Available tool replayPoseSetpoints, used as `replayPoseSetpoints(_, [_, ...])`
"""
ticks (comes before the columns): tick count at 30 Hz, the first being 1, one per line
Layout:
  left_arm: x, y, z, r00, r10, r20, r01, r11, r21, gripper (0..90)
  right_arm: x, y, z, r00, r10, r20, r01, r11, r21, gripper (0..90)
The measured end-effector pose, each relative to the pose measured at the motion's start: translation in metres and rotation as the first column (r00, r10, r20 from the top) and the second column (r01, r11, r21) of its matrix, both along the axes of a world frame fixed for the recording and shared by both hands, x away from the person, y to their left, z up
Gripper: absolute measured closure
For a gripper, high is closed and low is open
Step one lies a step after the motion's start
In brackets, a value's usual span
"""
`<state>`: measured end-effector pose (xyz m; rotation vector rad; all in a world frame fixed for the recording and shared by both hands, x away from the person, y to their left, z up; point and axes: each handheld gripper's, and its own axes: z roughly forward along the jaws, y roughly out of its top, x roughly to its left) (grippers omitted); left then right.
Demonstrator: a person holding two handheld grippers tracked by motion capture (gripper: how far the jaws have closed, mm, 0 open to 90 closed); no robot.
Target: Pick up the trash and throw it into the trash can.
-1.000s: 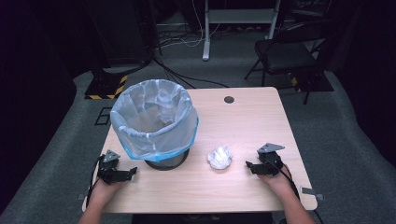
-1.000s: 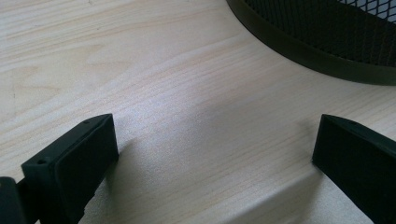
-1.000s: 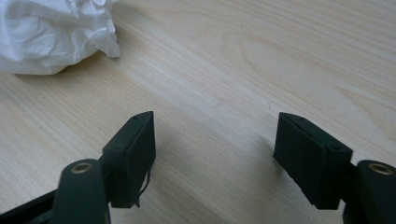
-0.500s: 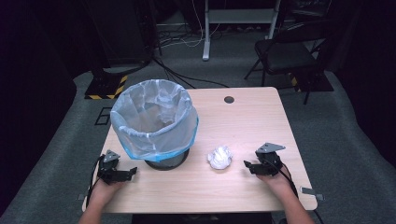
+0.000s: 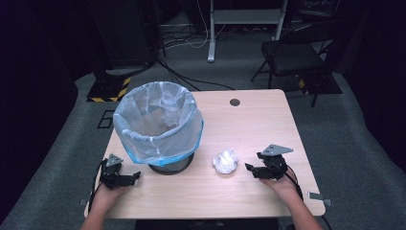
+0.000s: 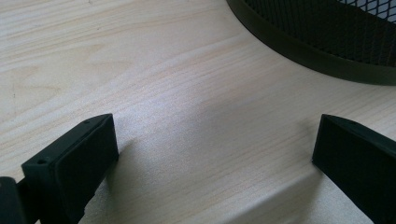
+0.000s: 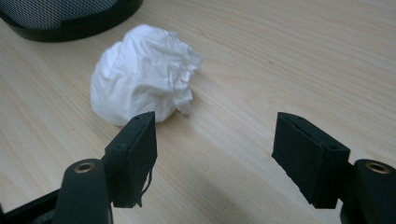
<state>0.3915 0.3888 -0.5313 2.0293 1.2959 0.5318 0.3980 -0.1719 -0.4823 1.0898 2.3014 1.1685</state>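
Note:
A crumpled white paper ball (image 5: 225,161) (image 7: 142,74) lies on the wooden table (image 5: 258,124), just right of a black mesh bin (image 5: 160,125) lined with a pale blue bag. More crumpled paper sits inside the bin. My right gripper (image 5: 253,169) (image 7: 215,154) rests on the table a short way right of the ball, open, with nothing between its jaws. My left gripper (image 5: 133,178) (image 6: 215,158) rests near the front left of the table, open and empty, pointing at the bin's black base (image 6: 322,44).
A round cable hole (image 5: 234,102) sits at the table's far edge. A dark chair (image 5: 292,57) and a desk frame stand on the grey carpet beyond. Bare tabletop stretches to the right of the bin and behind the ball.
My right gripper has crept slightly left toward the paper ball. The left gripper, bin and ball have not moved.

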Motion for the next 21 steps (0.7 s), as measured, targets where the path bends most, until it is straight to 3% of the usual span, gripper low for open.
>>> replayPoseSetpoints(3, [0.000,0.000,0.000,1.0000,0.000,0.000,0.000,1.0000,0.000,0.0,0.000,0.001,0.007,1.0000,0.005,0.003,-0.005,0.9996,0.027,29.4])
replayPoseSetpoints(21, [0.000,0.000,0.000,1.0000,0.000,0.000,0.000,1.0000,0.000,0.0,0.008,0.025,0.011,0.9988,0.048,0.005,-0.048,0.9985,0.027,21.7])
